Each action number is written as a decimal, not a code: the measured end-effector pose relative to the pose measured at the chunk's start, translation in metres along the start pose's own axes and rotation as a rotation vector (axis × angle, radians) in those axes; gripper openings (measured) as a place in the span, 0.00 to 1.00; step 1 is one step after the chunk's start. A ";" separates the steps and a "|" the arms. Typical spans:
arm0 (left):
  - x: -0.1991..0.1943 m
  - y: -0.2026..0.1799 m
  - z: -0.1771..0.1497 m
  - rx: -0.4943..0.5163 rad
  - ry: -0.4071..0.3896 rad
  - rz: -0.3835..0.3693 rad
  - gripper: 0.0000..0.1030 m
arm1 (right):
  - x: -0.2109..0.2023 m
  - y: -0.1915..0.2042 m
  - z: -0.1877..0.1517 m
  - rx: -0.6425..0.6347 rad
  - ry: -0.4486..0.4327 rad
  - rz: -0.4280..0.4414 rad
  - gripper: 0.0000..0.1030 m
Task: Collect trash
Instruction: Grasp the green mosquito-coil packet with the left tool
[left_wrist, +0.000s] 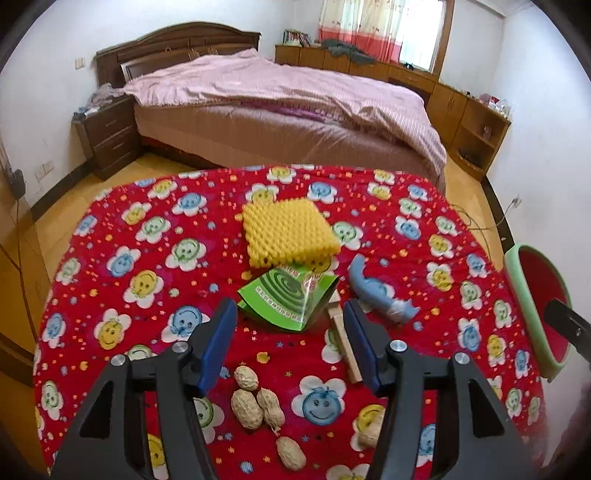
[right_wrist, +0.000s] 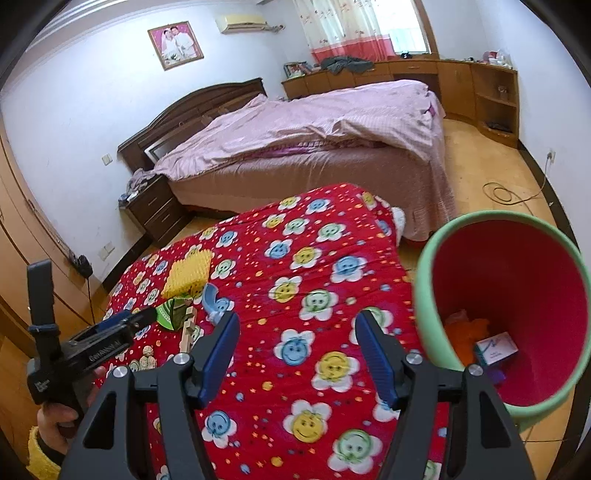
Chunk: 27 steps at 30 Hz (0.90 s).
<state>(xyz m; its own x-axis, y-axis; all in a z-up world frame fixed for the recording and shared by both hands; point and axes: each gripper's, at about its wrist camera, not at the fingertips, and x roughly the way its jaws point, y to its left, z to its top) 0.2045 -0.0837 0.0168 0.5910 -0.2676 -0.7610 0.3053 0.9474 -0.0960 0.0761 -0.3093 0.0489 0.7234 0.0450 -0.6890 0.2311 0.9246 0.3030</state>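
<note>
Lying on the red flowered cloth (left_wrist: 110, 229), peanuts (left_wrist: 255, 402), a green packet (left_wrist: 288, 299) and yellow foam (left_wrist: 288, 232) sit below the left gripper (left_wrist: 290, 343), jaws apart, empty. Right gripper (right_wrist: 295, 354) likewise gapes beside the red bin (right_wrist: 517, 295). Beyond stands a bed (left_wrist: 295, 110).

Place was home bedroom: double bed (left_wrist: 280, 110) under pink quilt, dark nightstand (left_wrist: 109, 138), curtained window (right_wrist: 354, 29), framed portrait (right_wrist: 176, 43), wall air conditioner (right_wrist: 243, 23).

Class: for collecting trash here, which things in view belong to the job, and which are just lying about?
Job: peanuts, green packet, blue wrapper, wooden stick, bin.
Lying about: yellow sponge, bed, nightstand.
</note>
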 end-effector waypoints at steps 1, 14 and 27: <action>0.005 0.001 -0.001 0.003 0.009 -0.002 0.58 | 0.003 0.002 0.000 -0.002 0.005 0.000 0.66; 0.047 -0.003 0.008 0.089 0.036 0.026 0.64 | 0.046 0.010 0.000 -0.001 0.068 -0.013 0.66; 0.048 0.014 0.012 -0.013 0.014 -0.033 0.57 | 0.064 0.017 -0.002 -0.018 0.105 0.000 0.66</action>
<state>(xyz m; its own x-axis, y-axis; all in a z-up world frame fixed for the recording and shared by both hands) 0.2457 -0.0853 -0.0133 0.5705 -0.2964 -0.7659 0.3144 0.9404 -0.1298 0.1254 -0.2895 0.0084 0.6512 0.0832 -0.7544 0.2187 0.9312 0.2916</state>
